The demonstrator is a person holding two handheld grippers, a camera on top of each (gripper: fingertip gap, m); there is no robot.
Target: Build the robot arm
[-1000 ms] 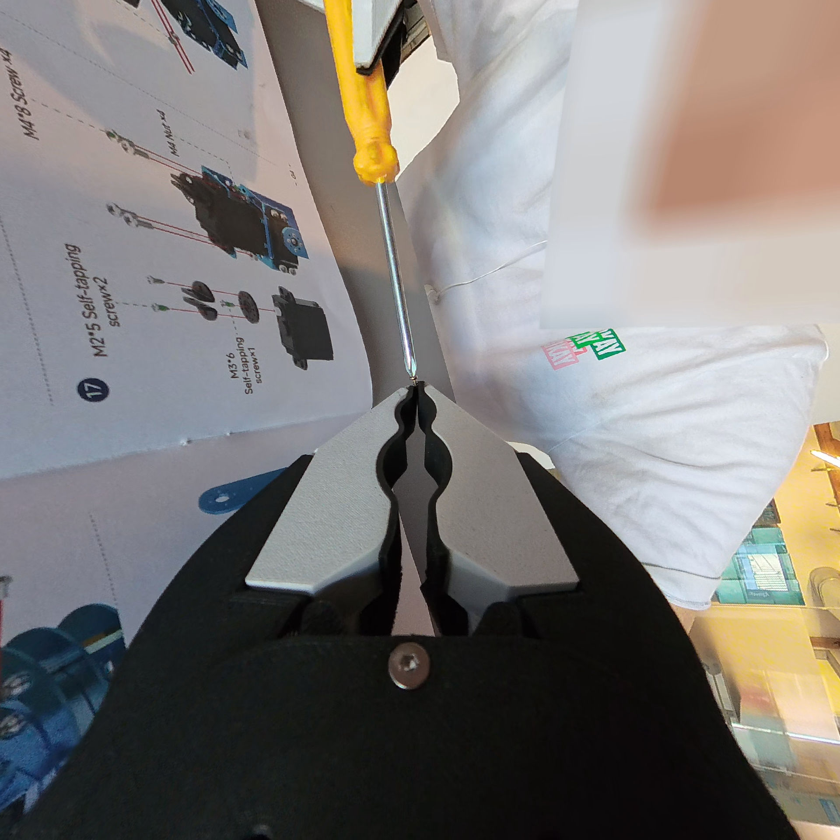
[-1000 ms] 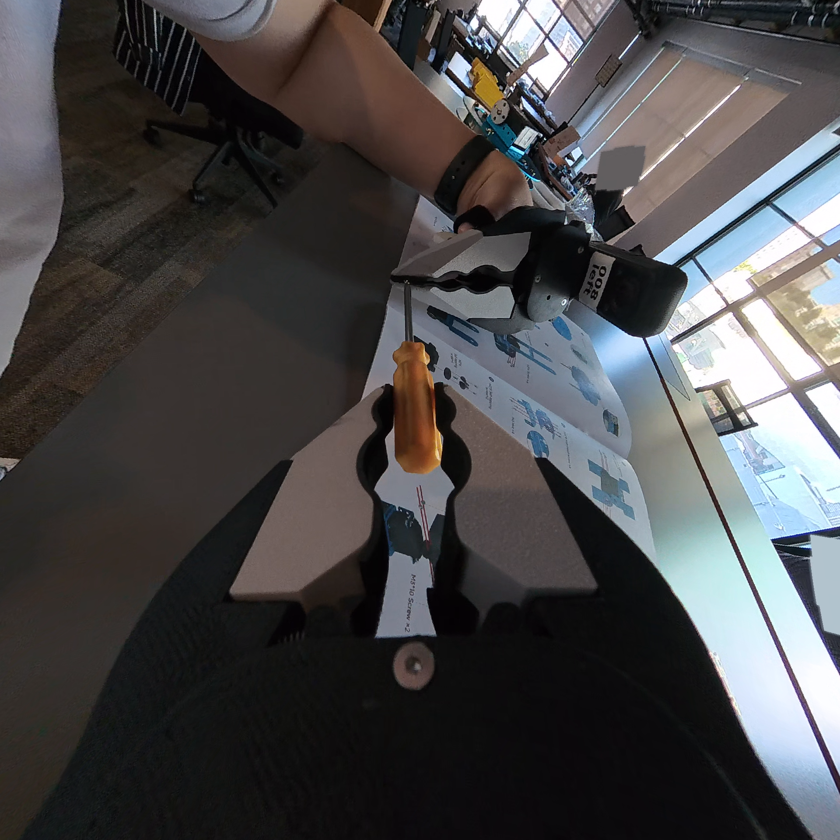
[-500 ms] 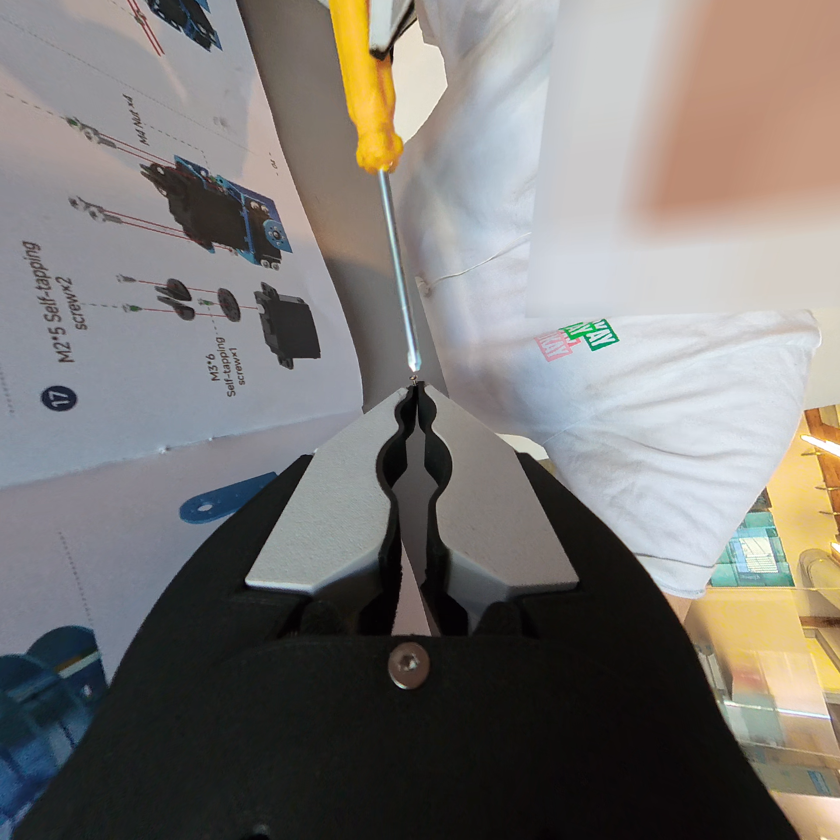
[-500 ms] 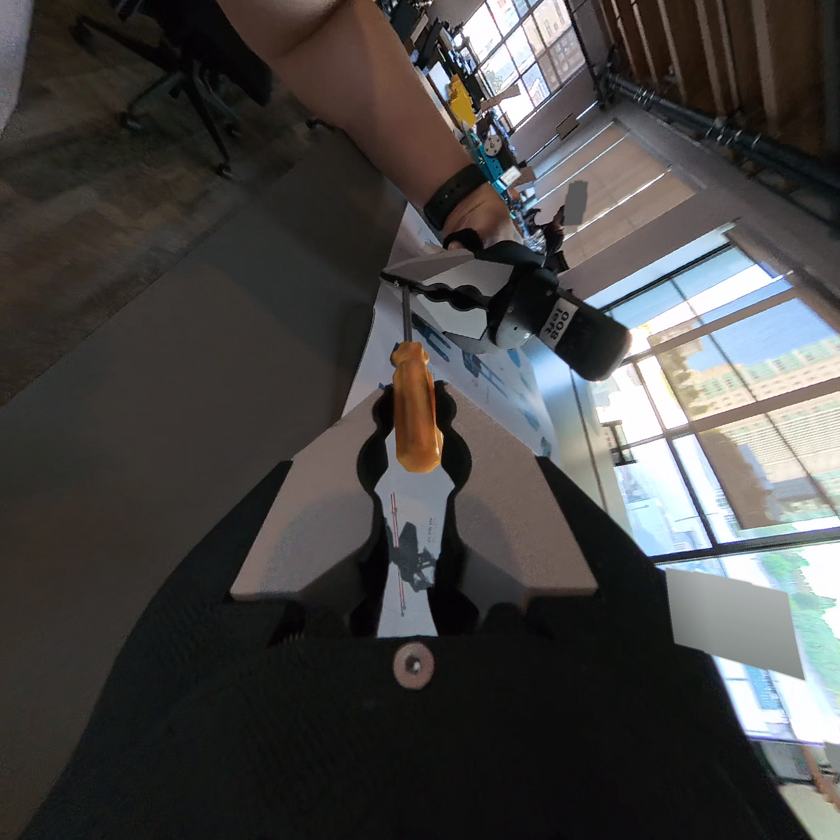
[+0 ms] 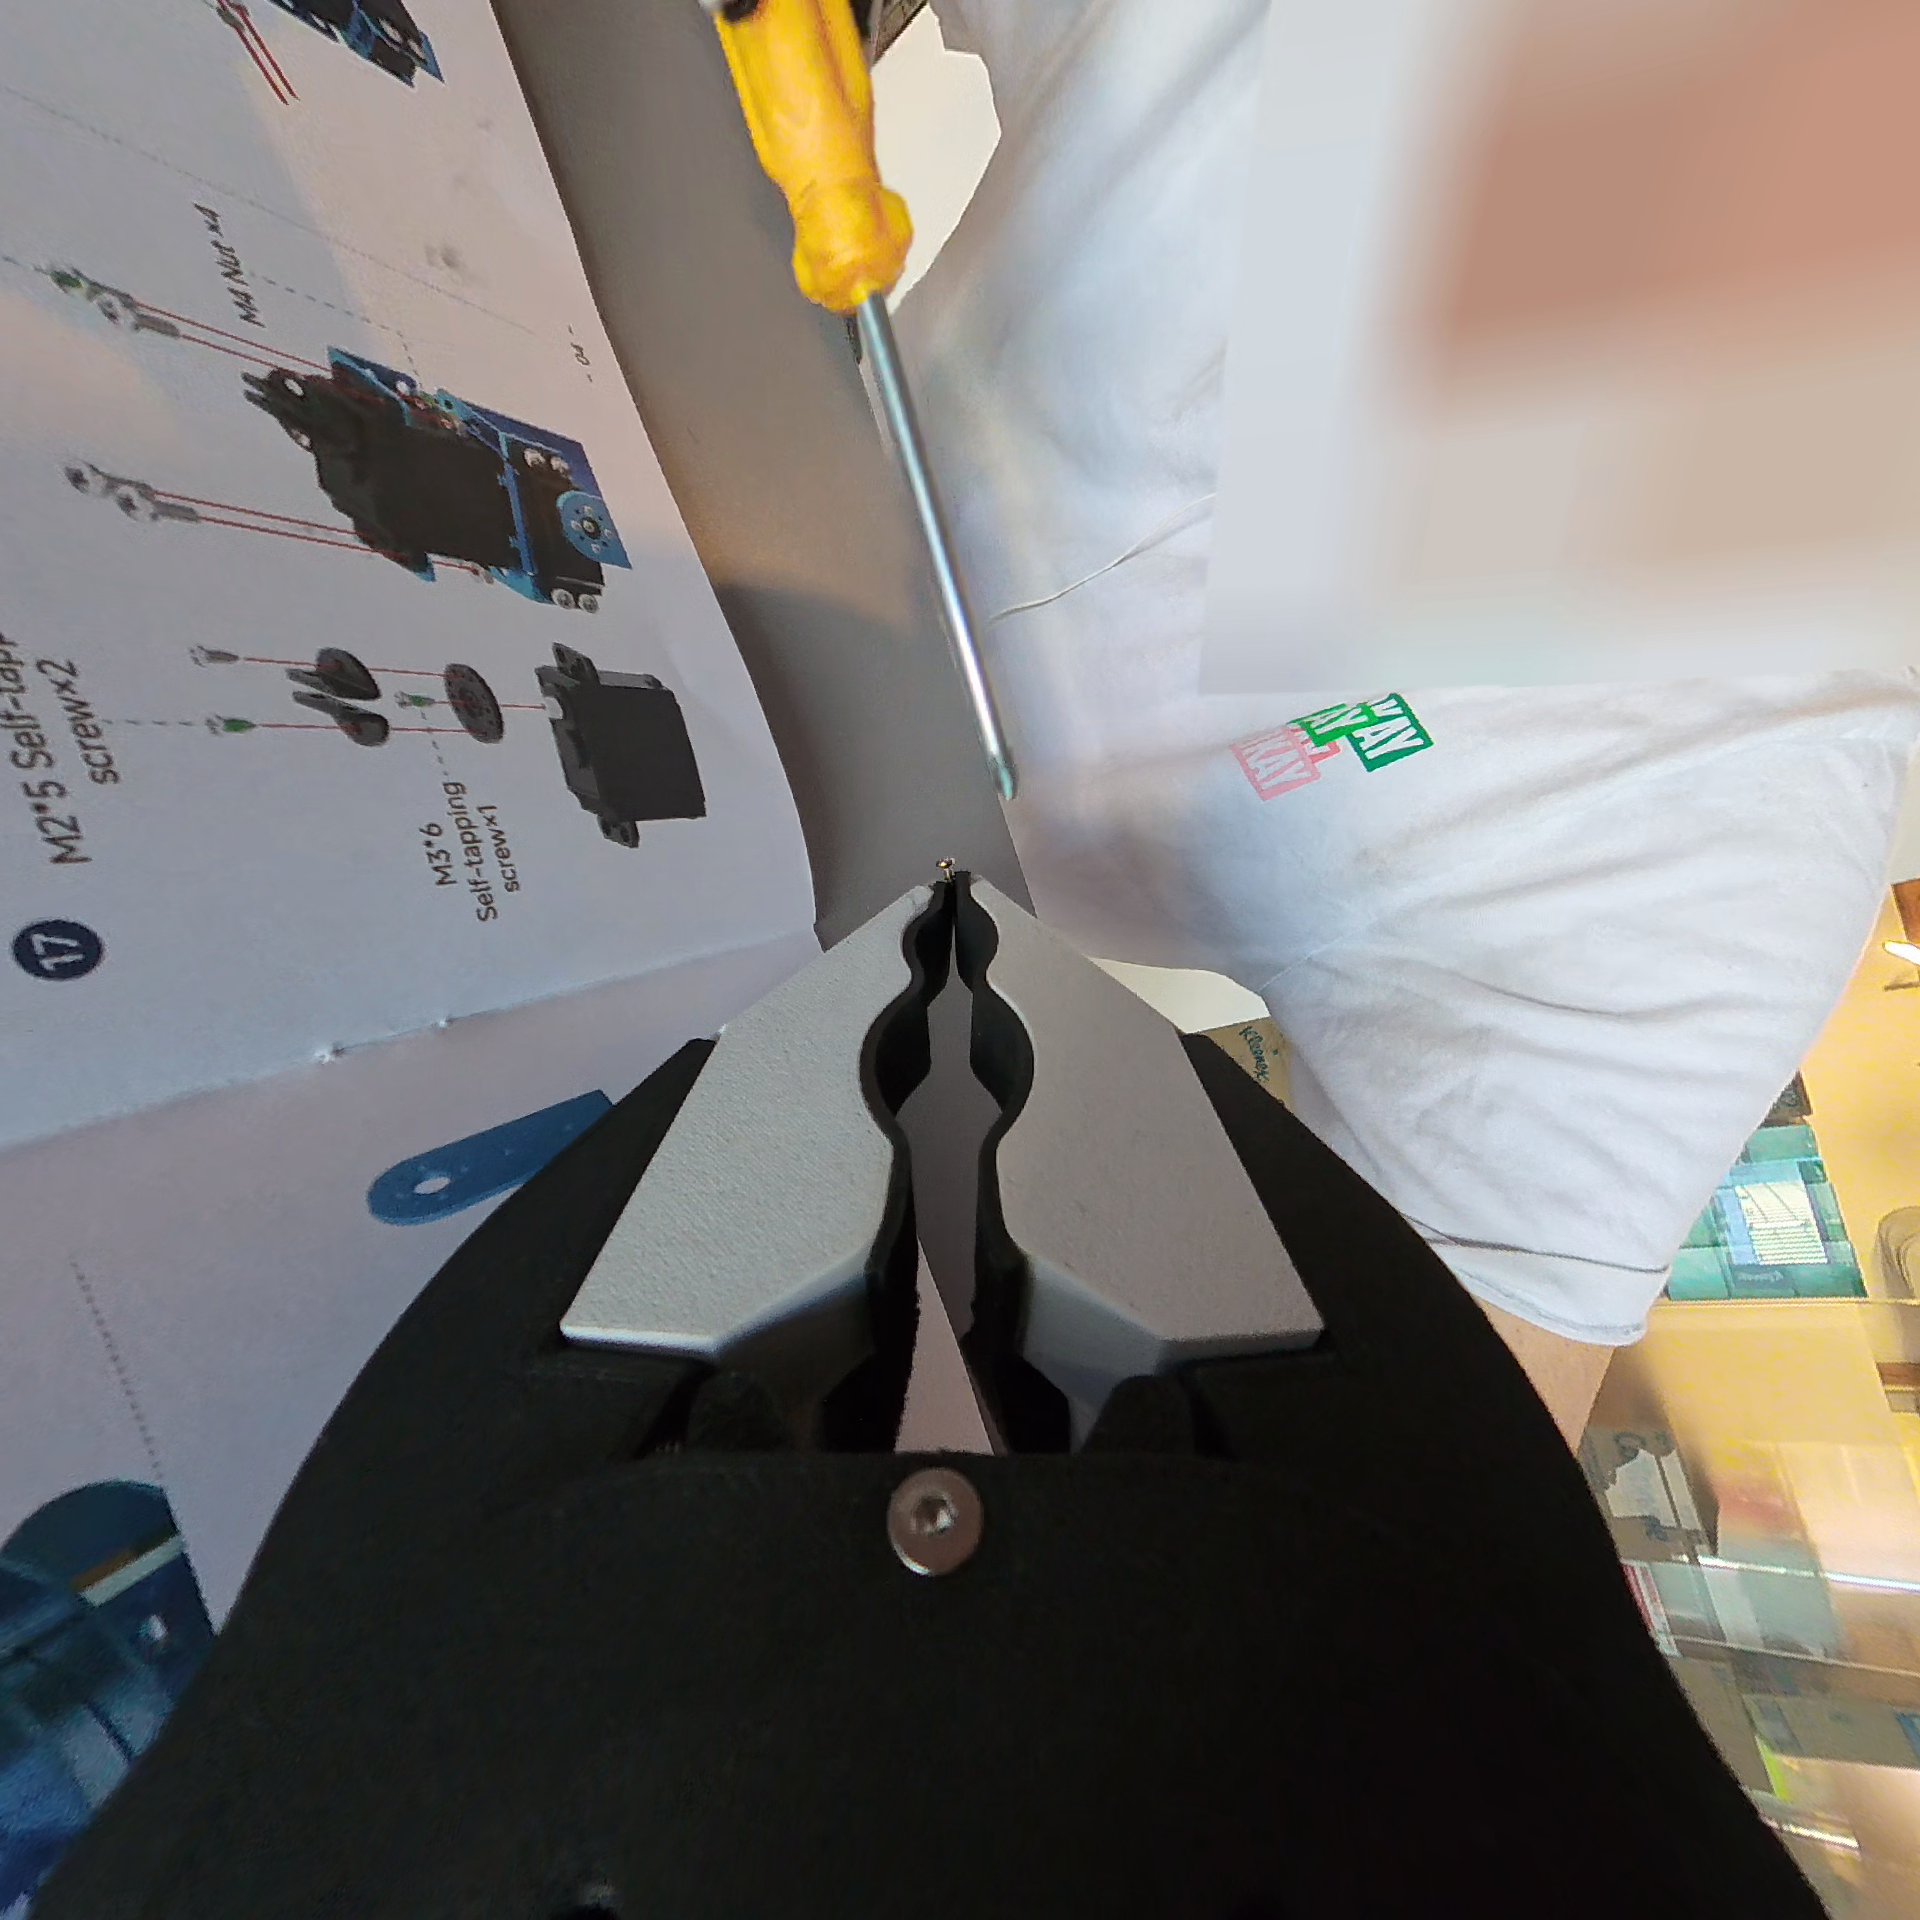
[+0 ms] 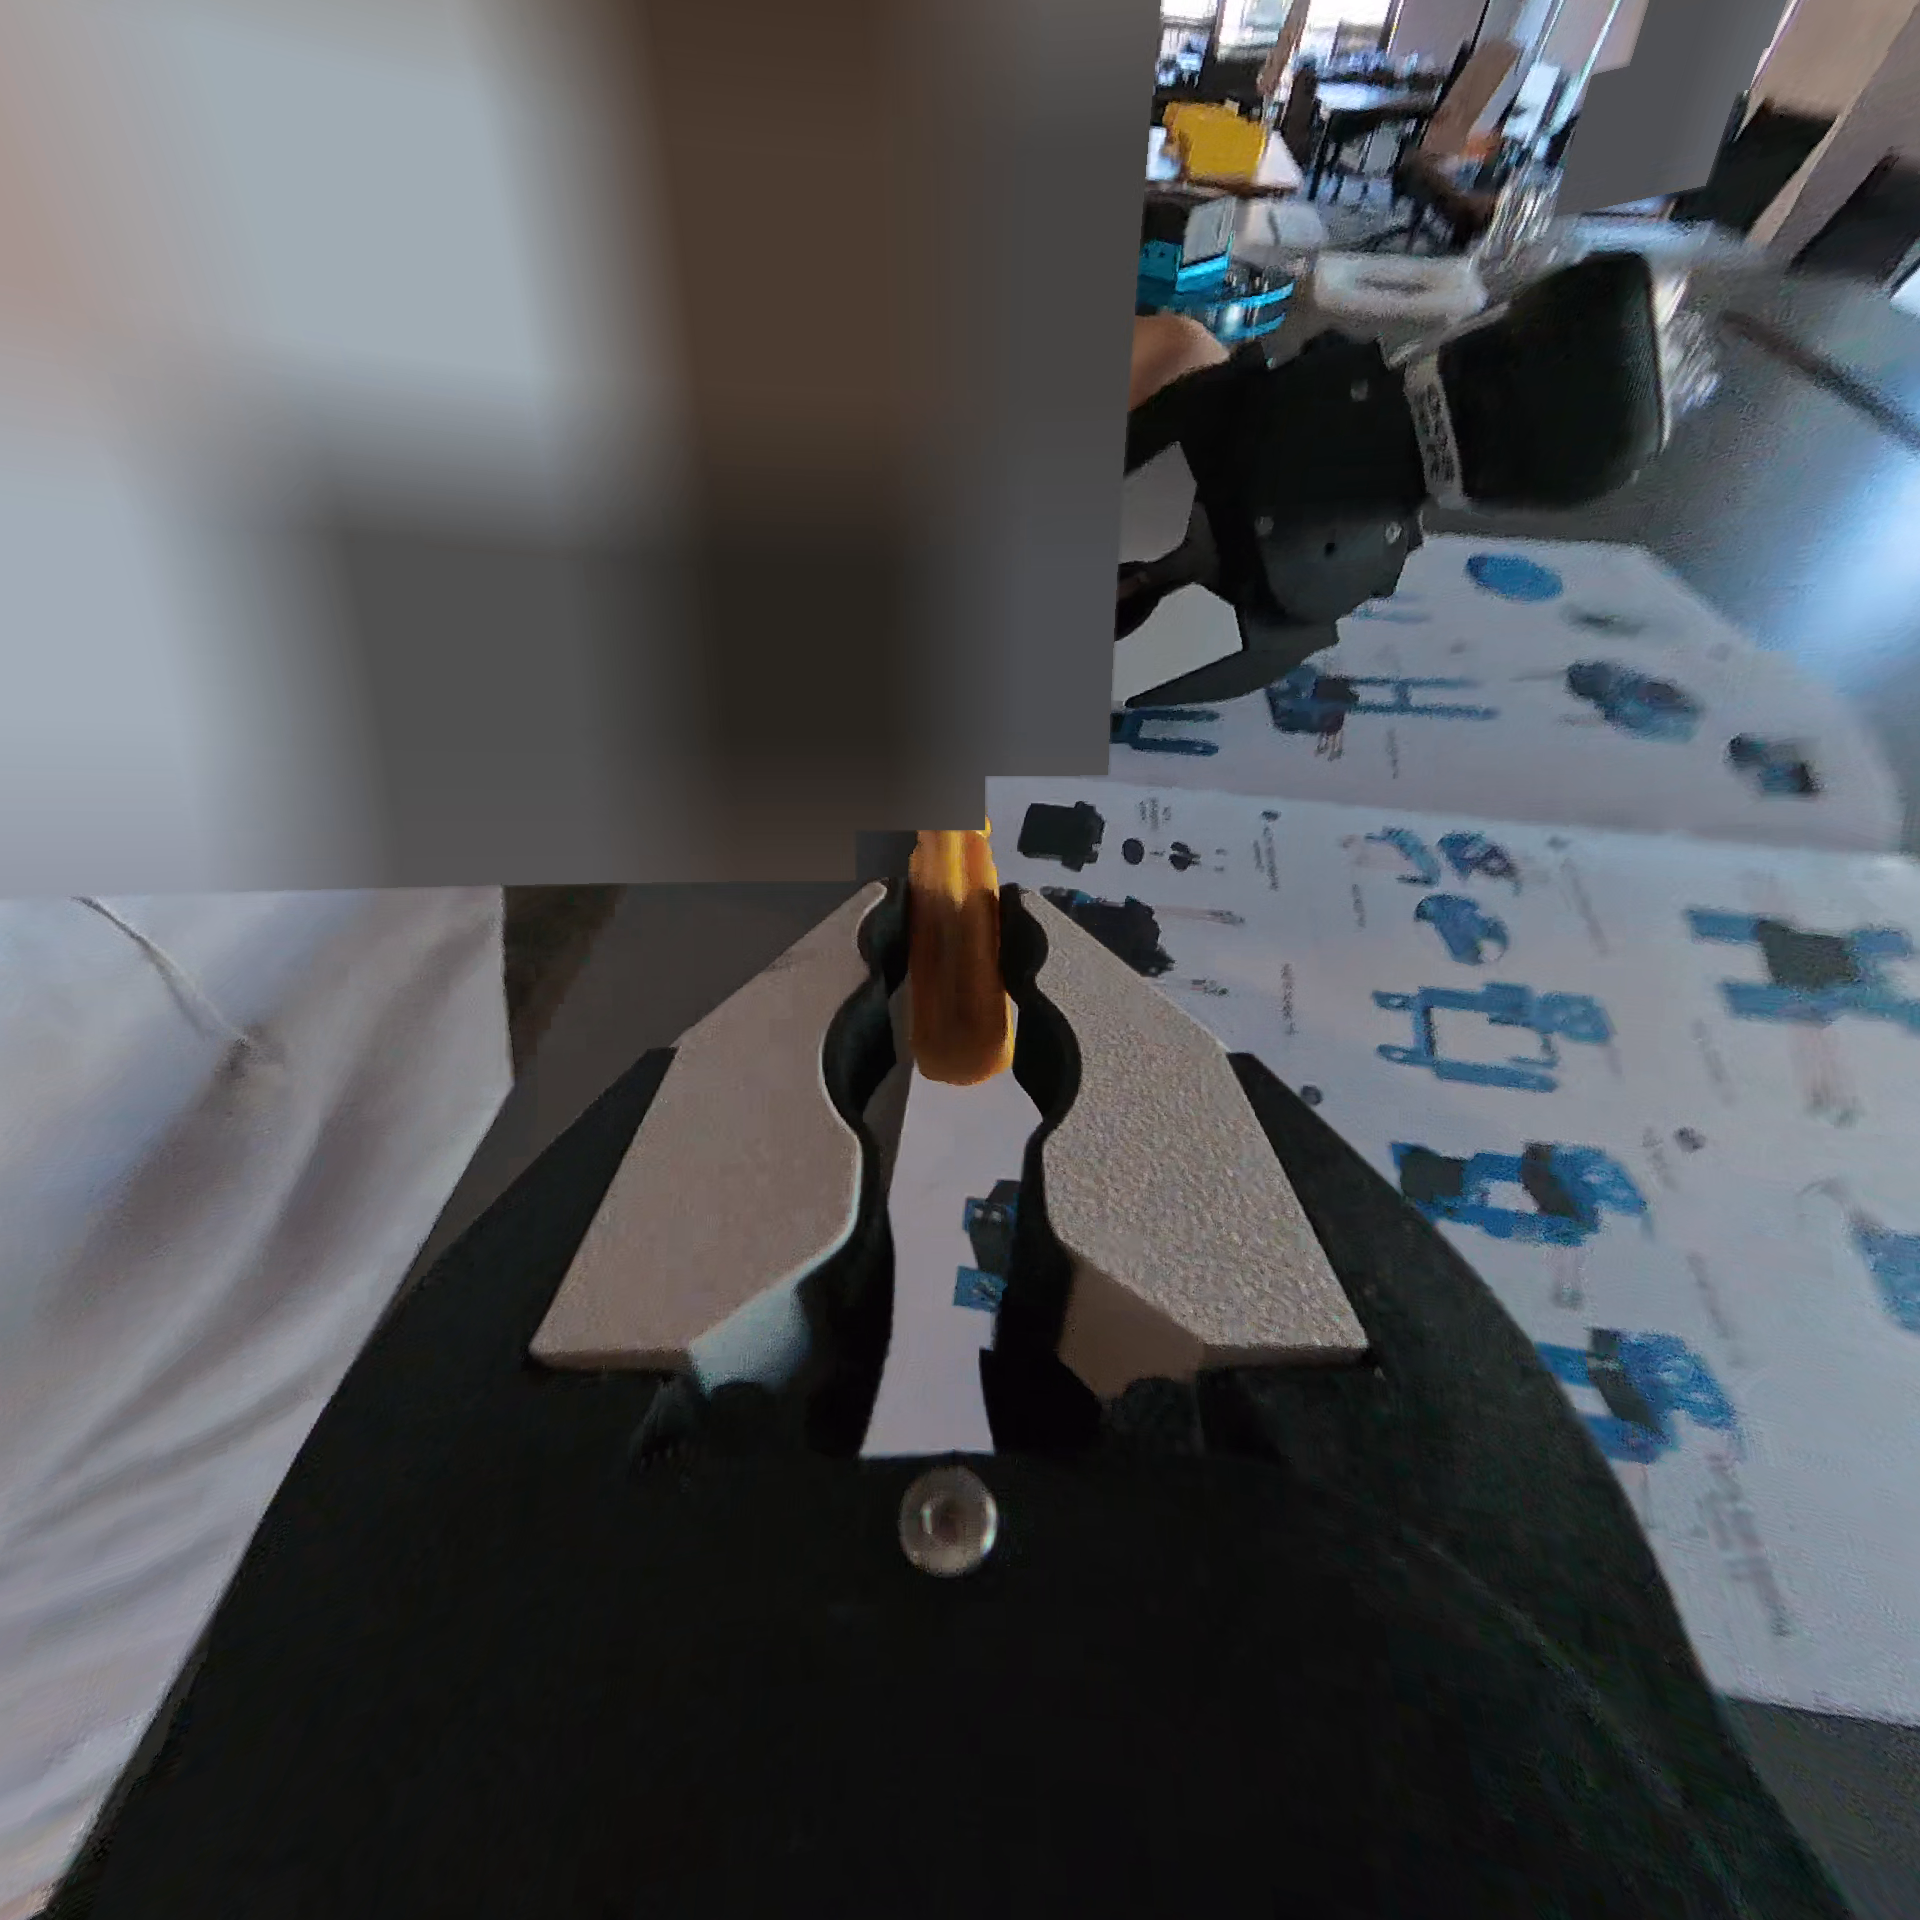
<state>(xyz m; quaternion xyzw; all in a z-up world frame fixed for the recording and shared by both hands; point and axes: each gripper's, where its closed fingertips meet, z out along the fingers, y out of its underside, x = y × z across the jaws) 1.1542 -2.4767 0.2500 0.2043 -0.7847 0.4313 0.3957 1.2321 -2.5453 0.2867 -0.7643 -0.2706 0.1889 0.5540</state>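
Right gripper [image 6: 951, 914]: clamped on yellow screwdriver handle [image 6: 956, 987], shaft hidden behind a blurred patch.
Left gripper [image 6: 1382, 457]: upper right, above the sheet, motion-blurred; fingers' state hard to tell.
Instruction sheet [image 6: 1558, 1039]: white, blue diagrams, flat on grey table [image 6: 1849, 582].
White garment [image 6: 208, 1195]: lower left.

The left gripper [image 5: 951, 891] is held with its grey fingers [image 5: 790, 1132] pressed together at the tips — a tiny screw [image 5: 945, 863] is pinched there. The right gripper [image 6: 951, 935] is clamped on a yellow screwdriver handle [image 6: 954, 997] — its fingers [image 6: 1164, 1174] are kept slightly apart by it.
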